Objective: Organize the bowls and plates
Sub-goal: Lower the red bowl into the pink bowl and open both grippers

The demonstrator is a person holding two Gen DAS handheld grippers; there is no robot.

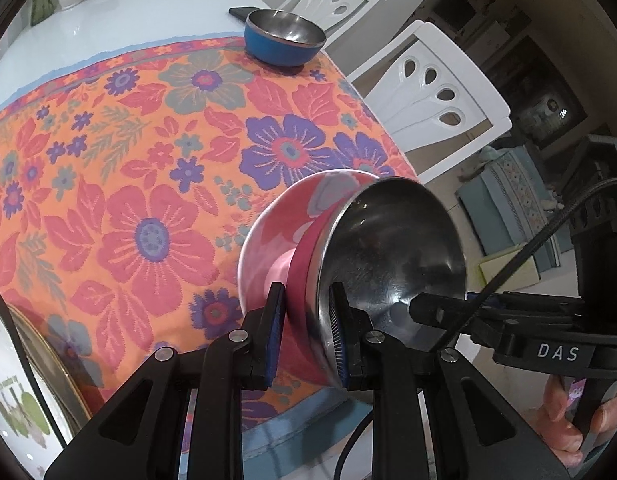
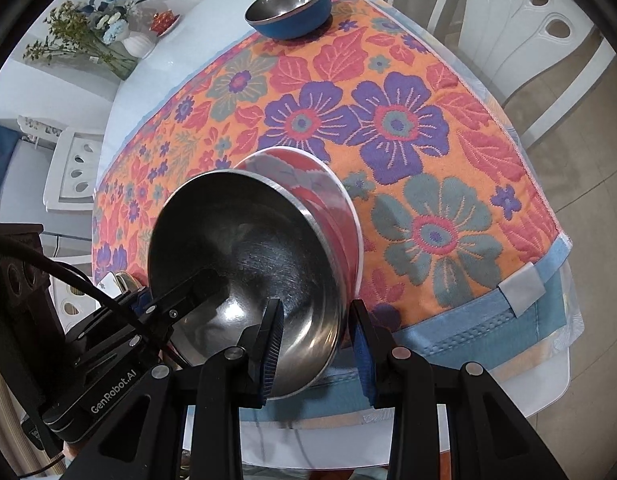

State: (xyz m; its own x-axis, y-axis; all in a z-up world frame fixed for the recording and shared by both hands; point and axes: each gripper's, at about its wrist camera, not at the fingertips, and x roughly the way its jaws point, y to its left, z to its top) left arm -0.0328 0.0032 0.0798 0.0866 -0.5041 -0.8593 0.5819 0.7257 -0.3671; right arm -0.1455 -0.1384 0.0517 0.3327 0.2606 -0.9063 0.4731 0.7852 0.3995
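Bowl [image 1: 392, 260] work first, from the left wrist view: a steel bowl with a red band sits at lower centre, tilted on its side, its mirrored outside reflecting the floral cloth [image 1: 148, 160]. Your left gripper [image 1: 308, 336] is pinched nearly closed on its rim, one pad outside, one inside. Keep that pinch firm and level the bowl before you set it anywhere. A blue bowl [image 1: 284, 40] waits at upper centre; I judge that the likely nesting spot. A patterned plate [image 1: 28, 400] peeks in at lower left.

From the right wrist view, your right gripper [image 2: 316, 344] holds the same rim at lower centre, jaws narrow, though the outer pad seems to stand slightly off the wall. Move both hands together so the rim does not twist or slip.
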